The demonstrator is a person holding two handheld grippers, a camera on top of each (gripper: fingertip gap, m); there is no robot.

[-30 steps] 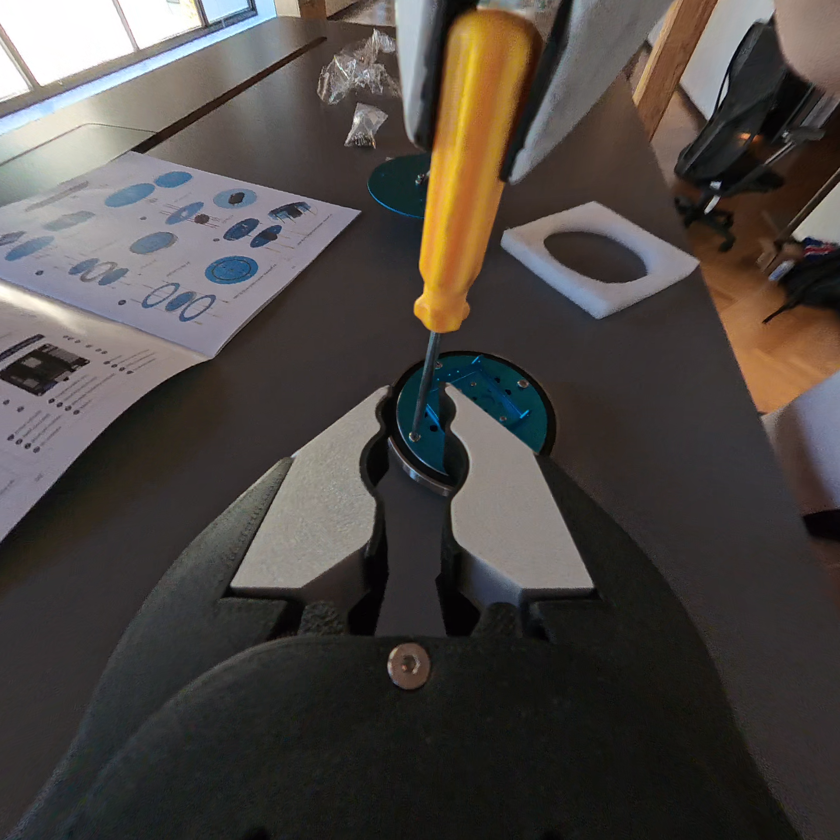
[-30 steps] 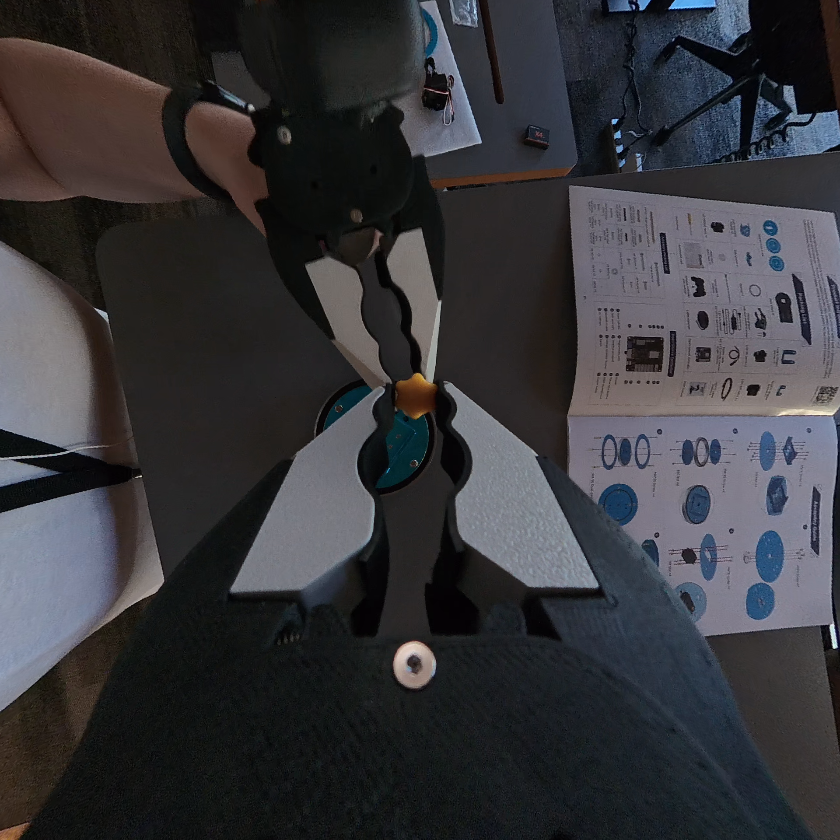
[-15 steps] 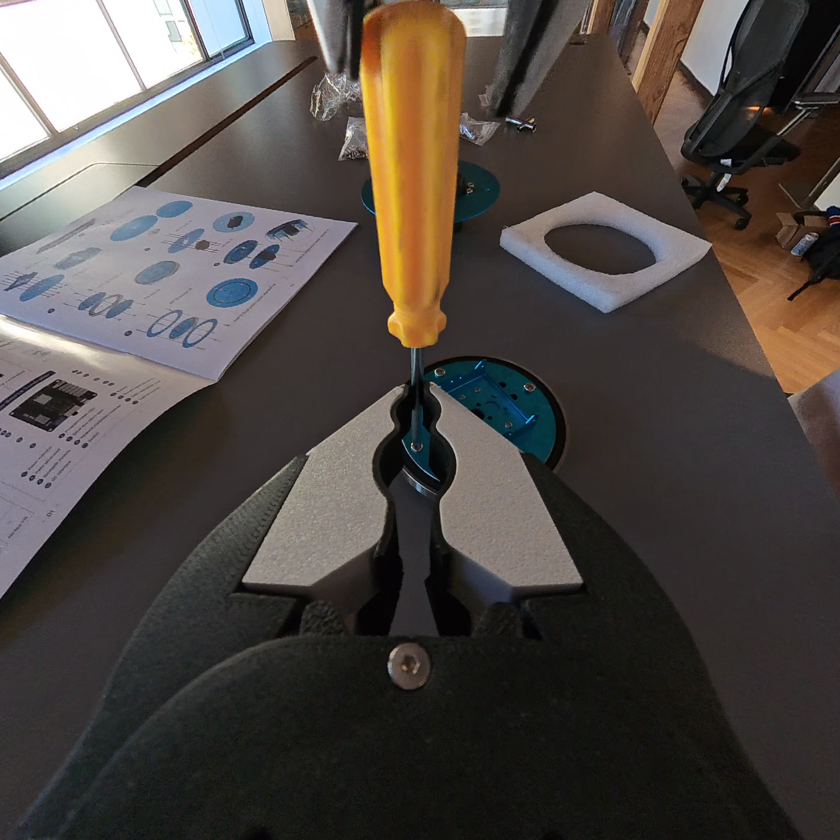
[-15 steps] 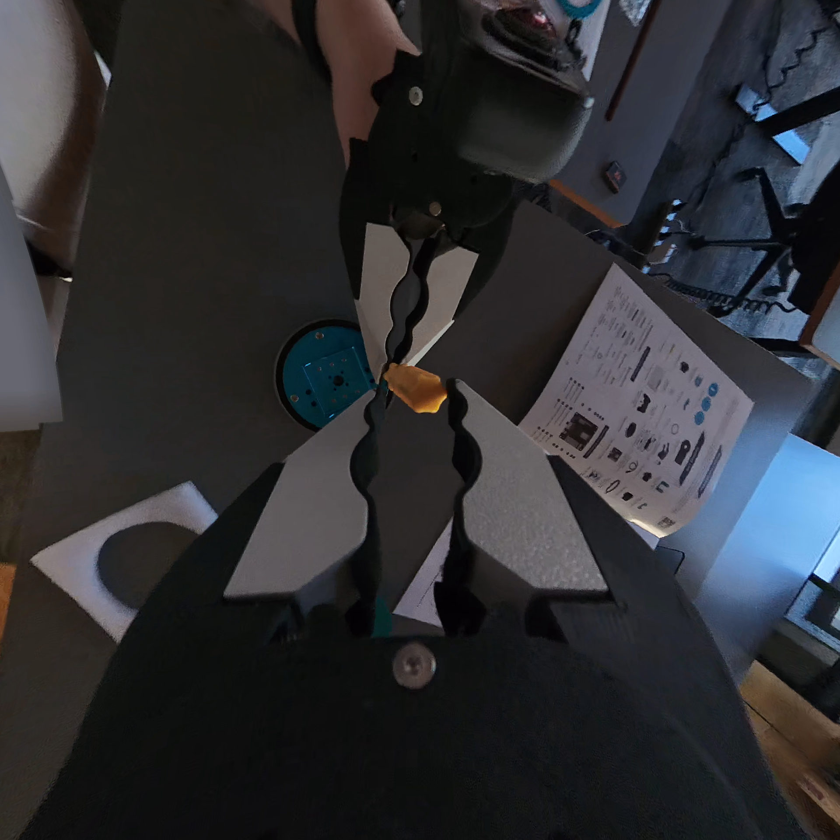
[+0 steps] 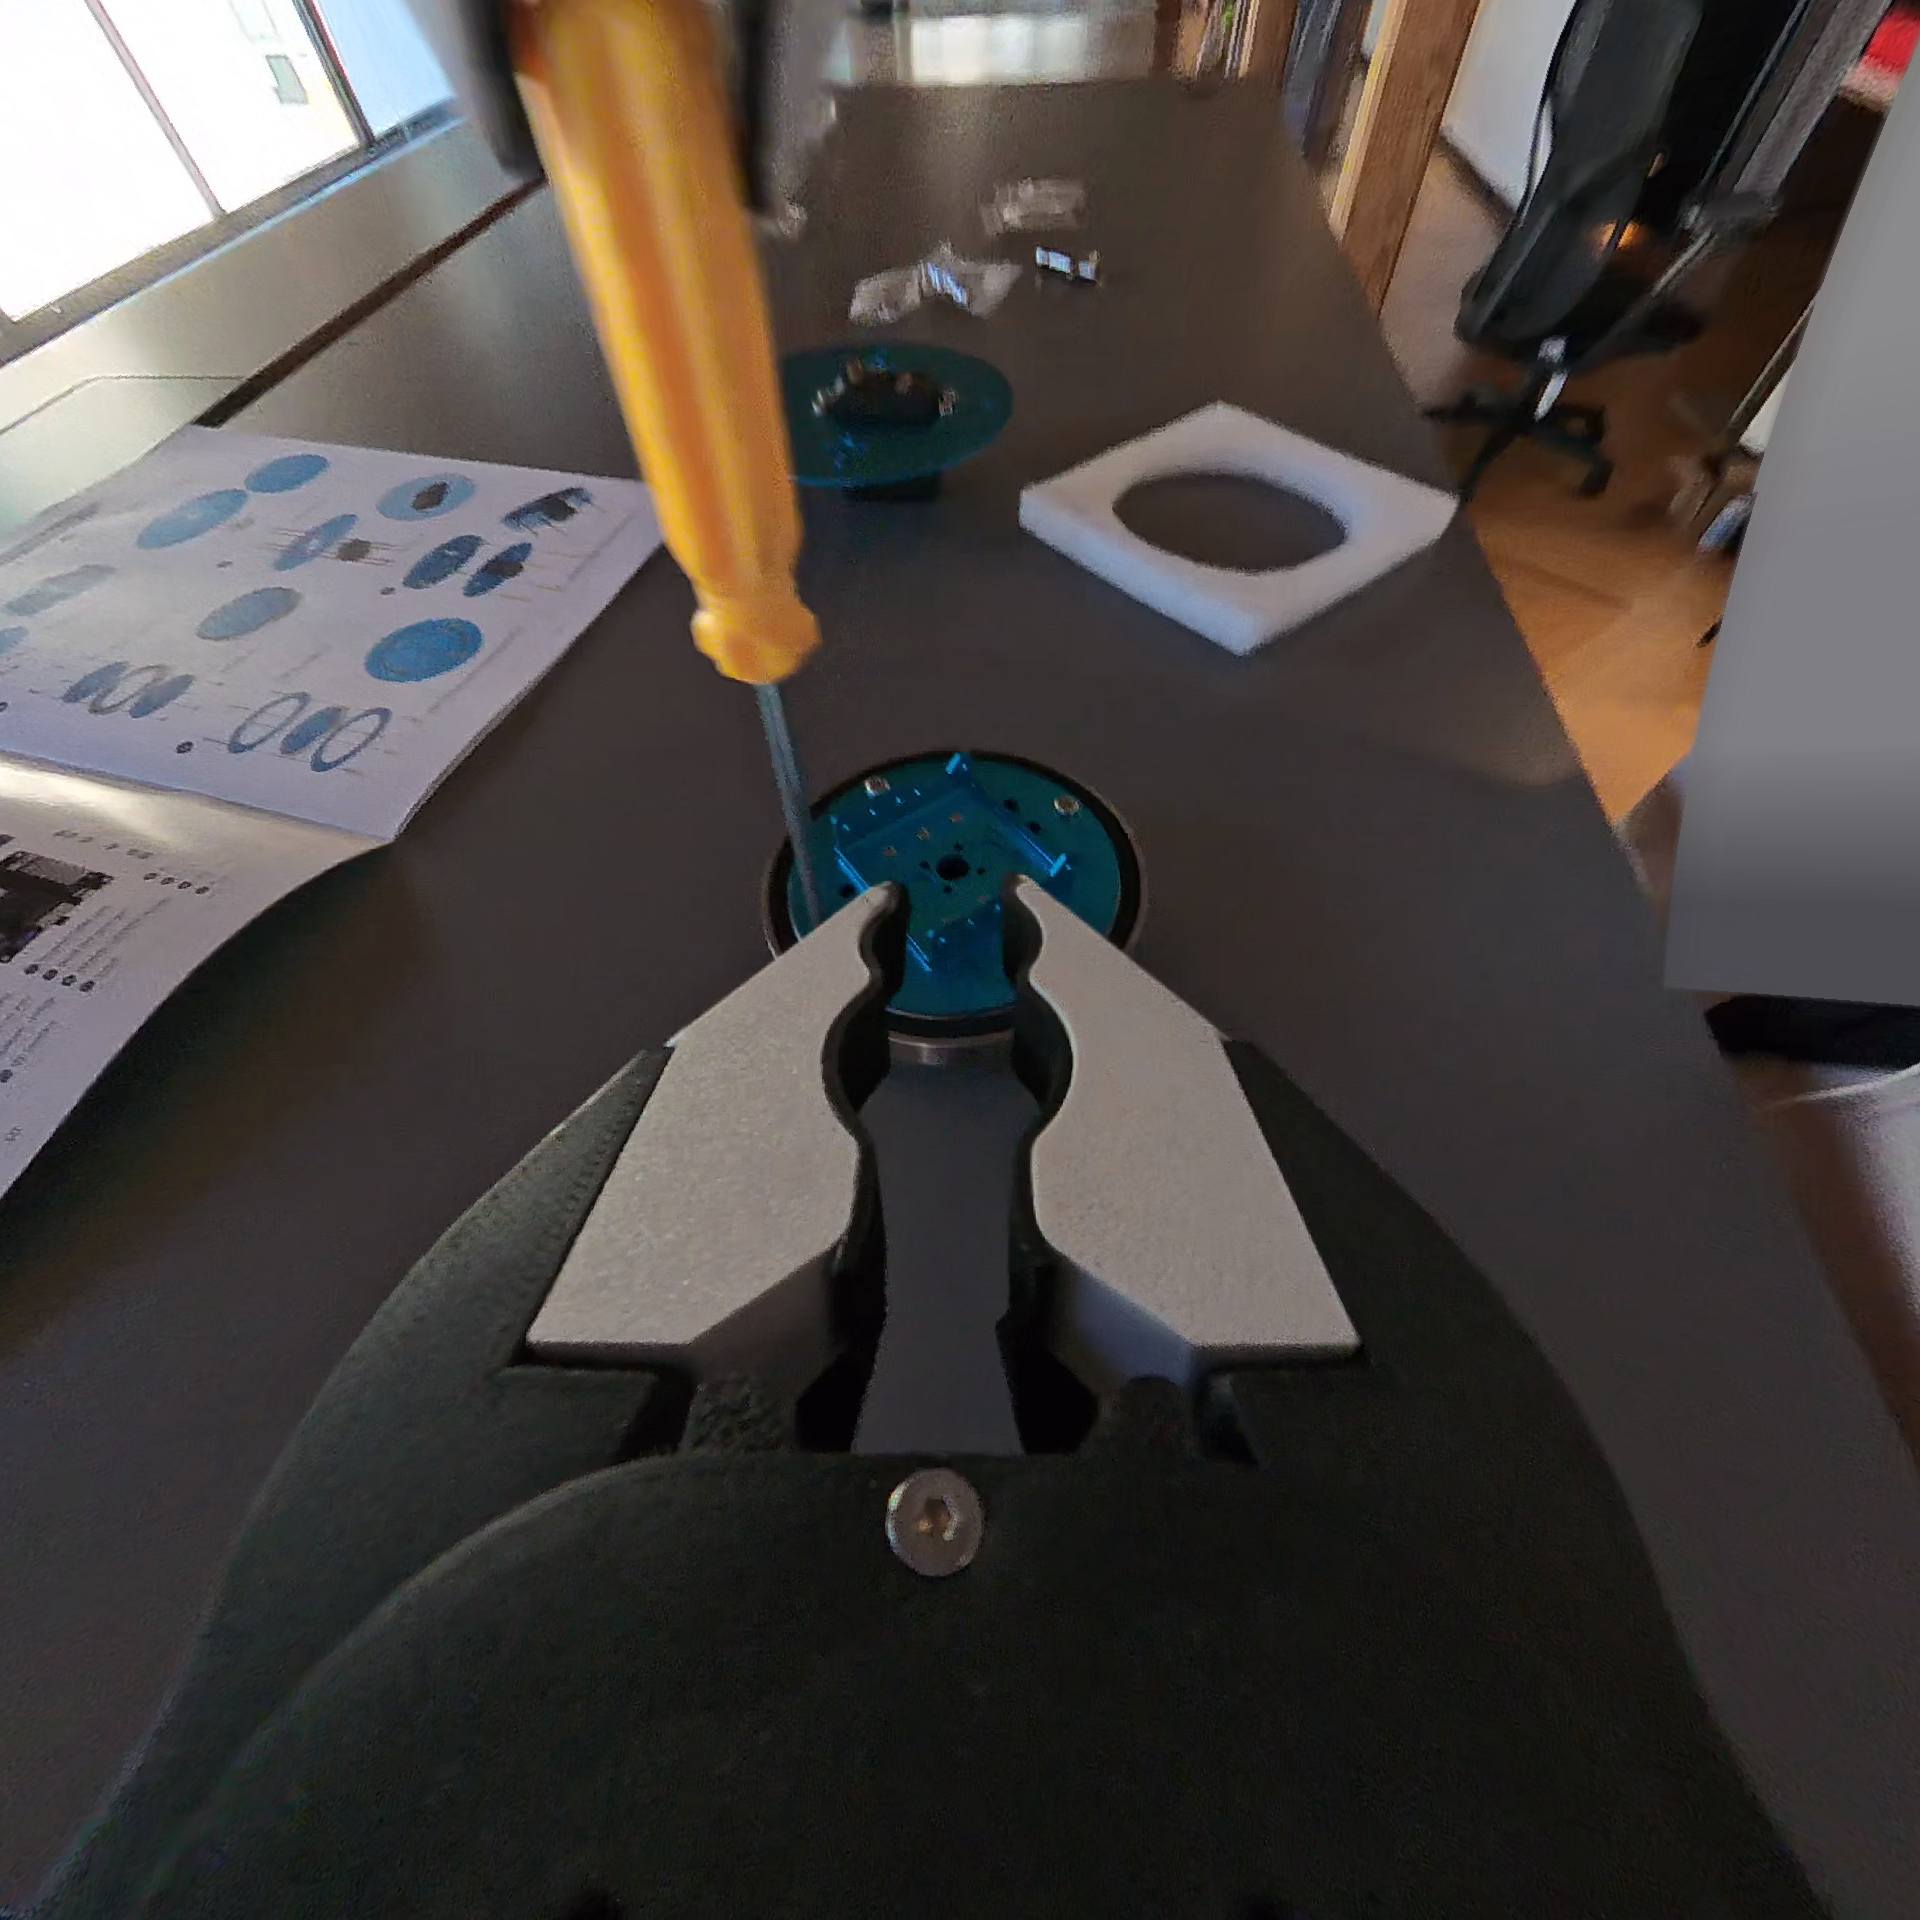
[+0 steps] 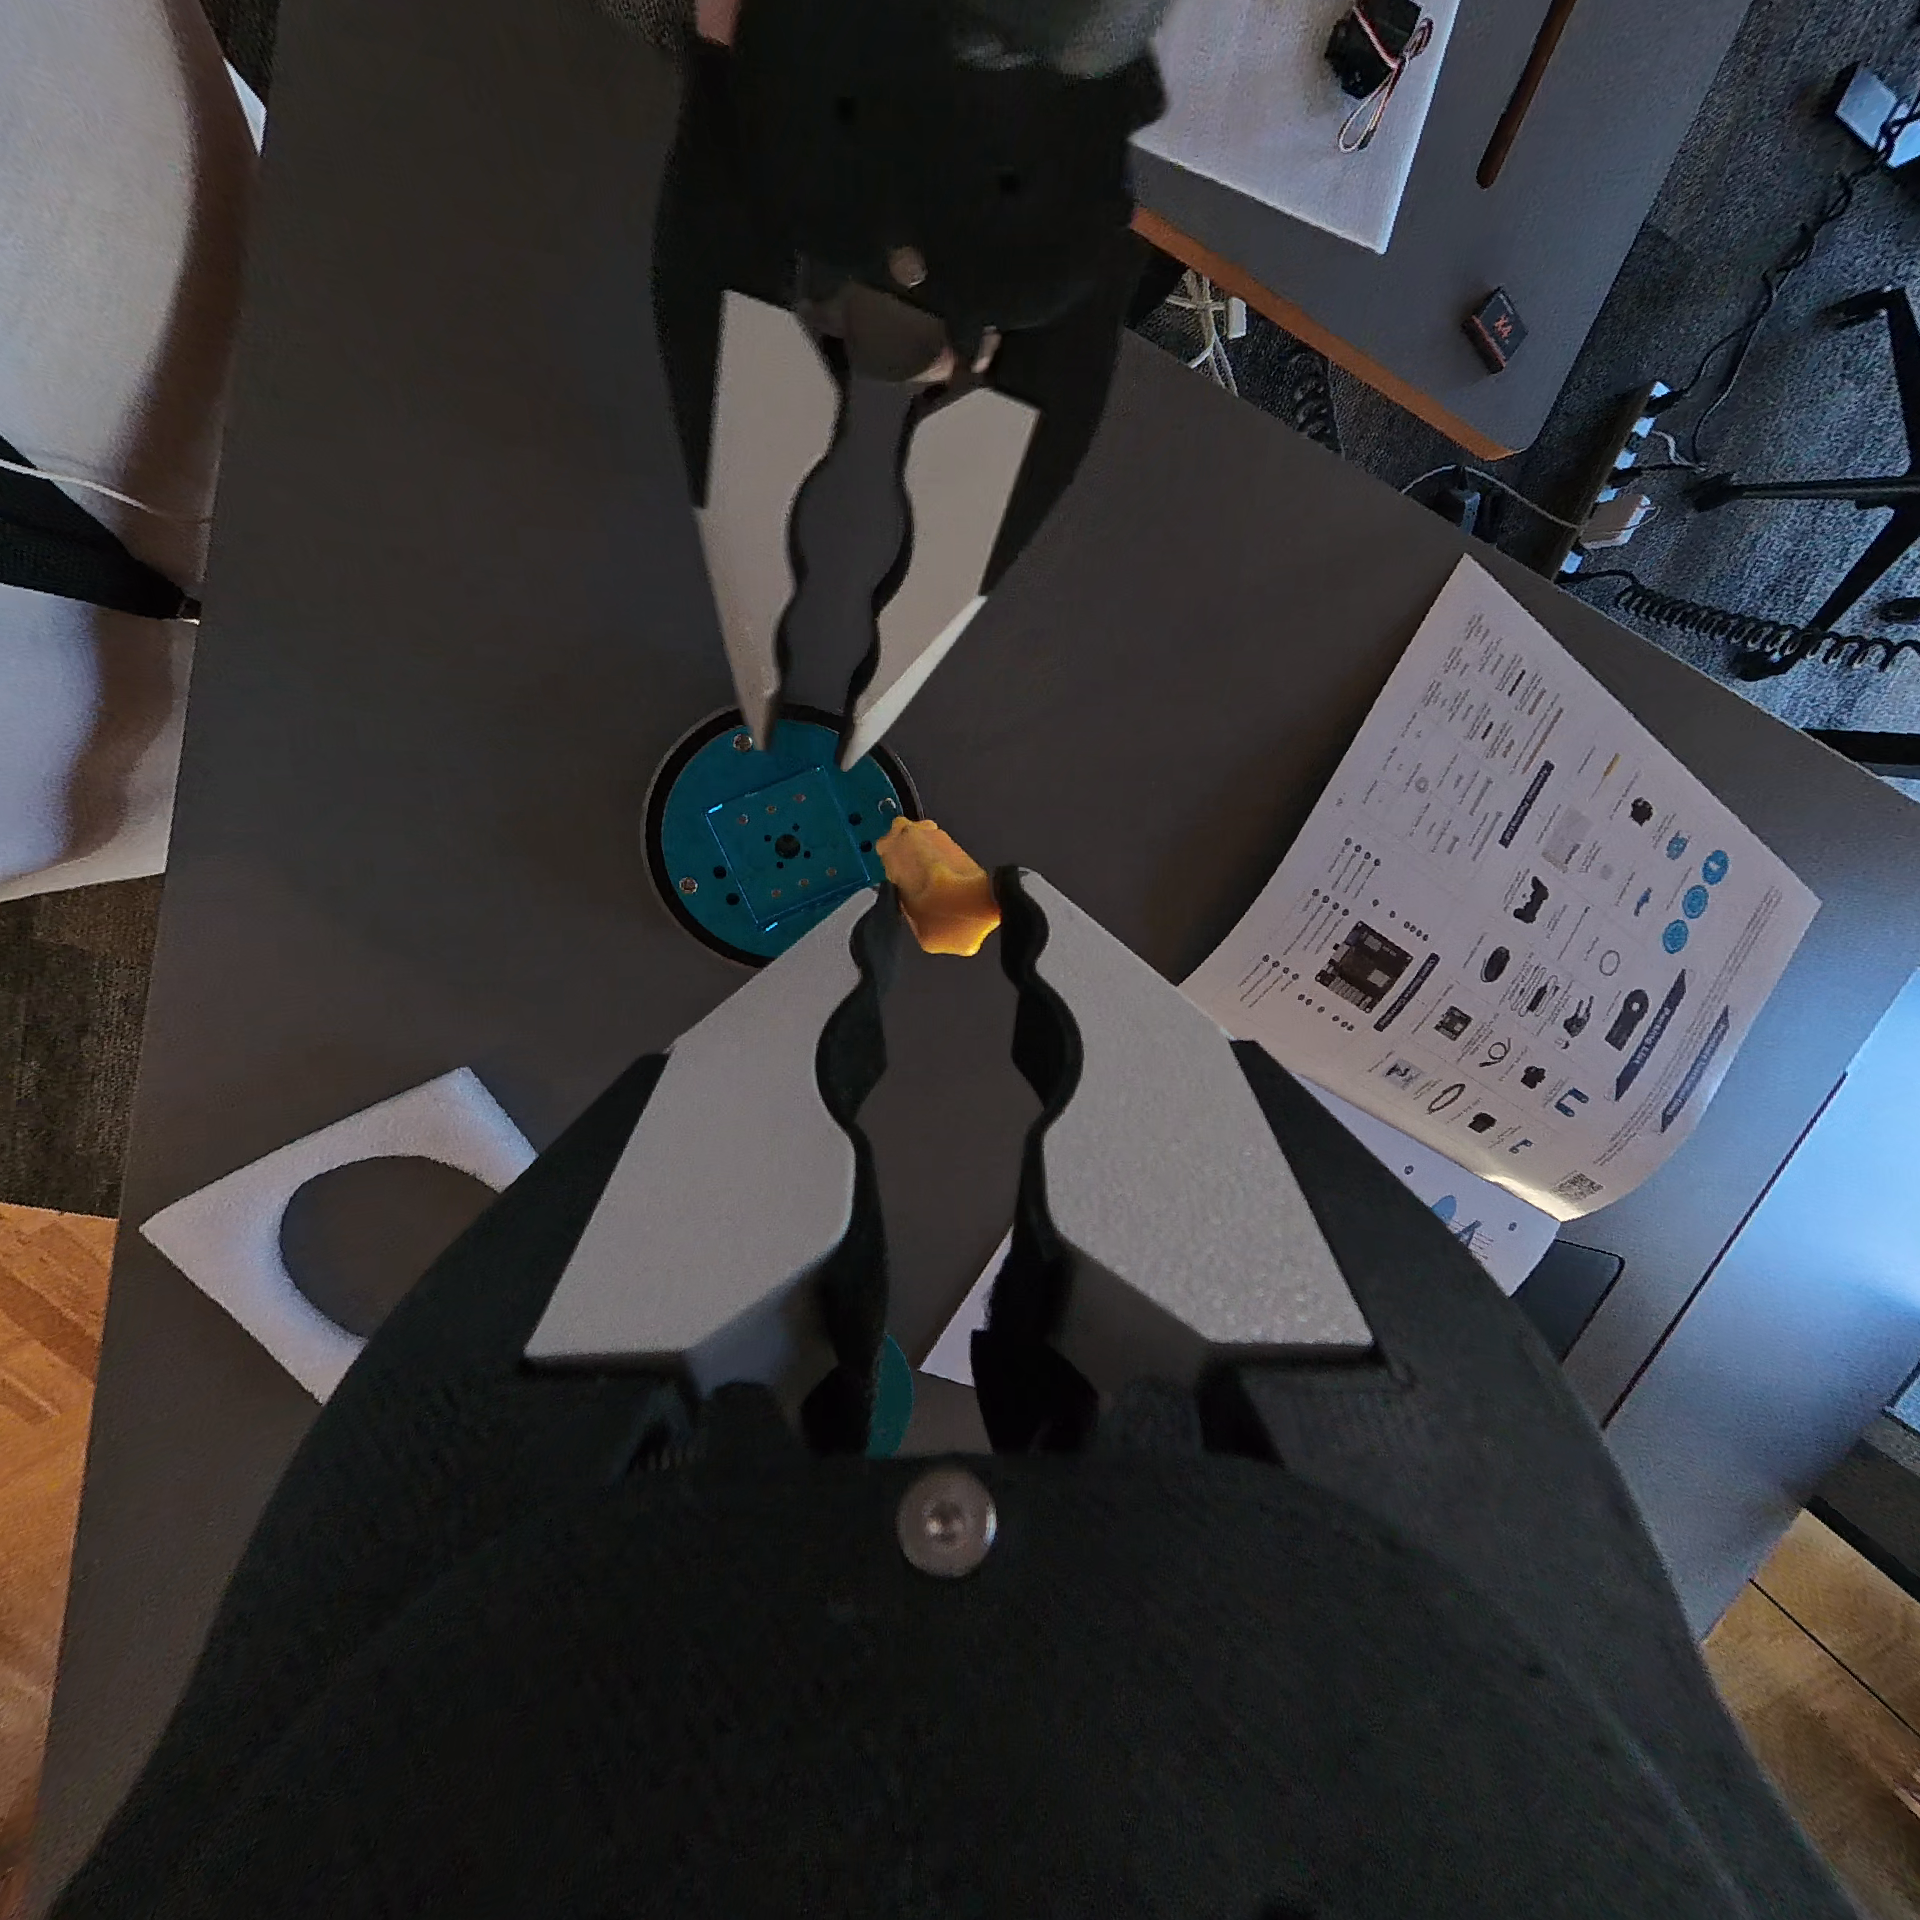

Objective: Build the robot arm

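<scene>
You have two grippers: left (image 5: 948, 902), right (image 6: 940, 883). One screwdriver (image 5: 665, 343). Two blue discs: a near disc (image 5: 1081, 883) and a far disc (image 5: 961, 410). One foam frame (image 5: 1242, 520). One open booklet (image 5: 260, 644). At least three clear bags (image 5: 925, 283) lie at the far end of the one table (image 5: 1351, 1039); blur hides an exact count. One office chair (image 5: 1590, 260).

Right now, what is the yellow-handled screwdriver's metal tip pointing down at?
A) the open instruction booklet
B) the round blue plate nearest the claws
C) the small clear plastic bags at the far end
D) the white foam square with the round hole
B: the yellow-handled screwdriver, held in the right claw, slants down so its shaft meets the left edge of the round blue plate, beside the left claw.
</scene>
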